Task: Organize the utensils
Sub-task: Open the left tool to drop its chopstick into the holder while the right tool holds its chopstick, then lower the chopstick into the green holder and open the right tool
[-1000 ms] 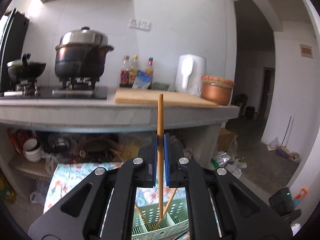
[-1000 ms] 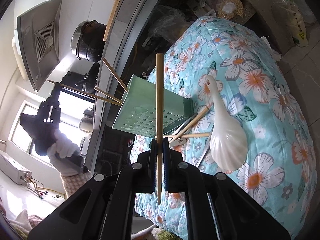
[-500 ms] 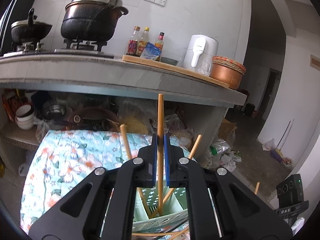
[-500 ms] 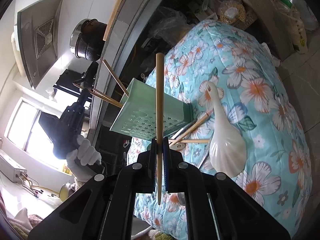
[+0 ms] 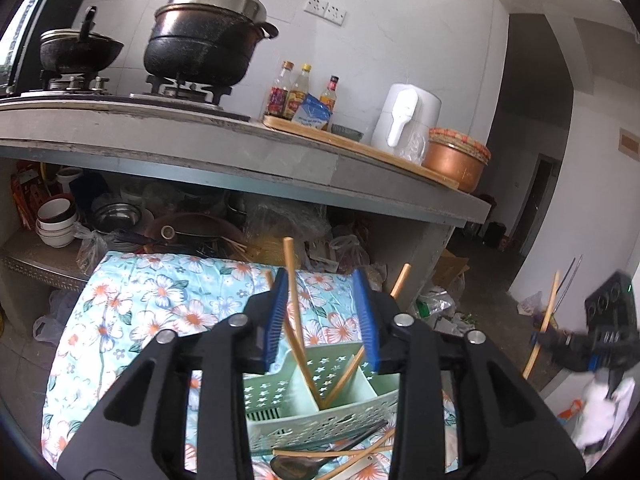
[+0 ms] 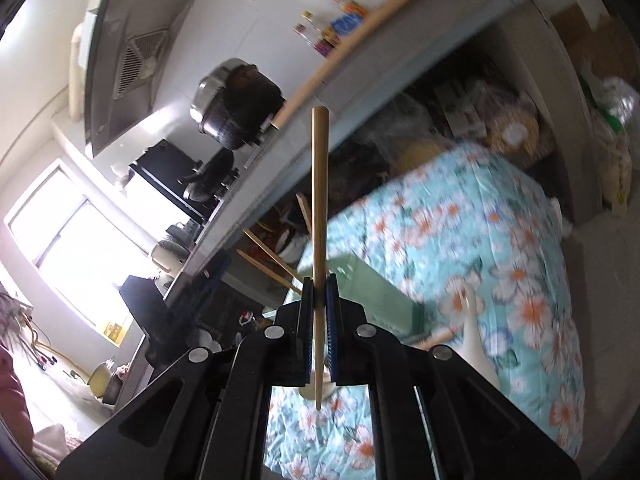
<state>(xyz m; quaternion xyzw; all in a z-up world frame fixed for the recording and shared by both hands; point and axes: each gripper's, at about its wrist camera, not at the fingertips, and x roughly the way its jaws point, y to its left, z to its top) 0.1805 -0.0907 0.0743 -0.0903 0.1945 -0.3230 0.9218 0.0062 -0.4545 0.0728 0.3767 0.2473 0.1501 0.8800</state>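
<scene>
My left gripper (image 5: 320,280) hangs over the pale green utensil holder (image 5: 360,408), and its jaws are opening. A wooden chopstick (image 5: 294,300) stands loose between them, close to the left pad, with its tip down in a compartment. A second chopstick (image 5: 384,312) leans in the holder on the right. My right gripper (image 6: 319,292) is shut on another chopstick (image 6: 320,200), held upright above the floral cloth. In the right wrist view the holder (image 6: 372,296) is just behind that gripper. A white ladle (image 6: 476,340) lies on the cloth (image 6: 500,240).
A spoon (image 5: 296,466) and loose chopsticks (image 5: 360,452) lie on the cloth in front of the holder. Behind runs a concrete counter (image 5: 200,140) with pots, bottles and a copper bowl (image 5: 456,160). A cluttered shelf (image 5: 60,248) sits under the counter. The right gripper (image 5: 592,348) shows at the far right.
My left gripper sank toward the holder and its jaws parted, freeing the chopstick into a compartment. My right gripper rose and rolled with its chopstick; the ladle and holder now sit lower in view.
</scene>
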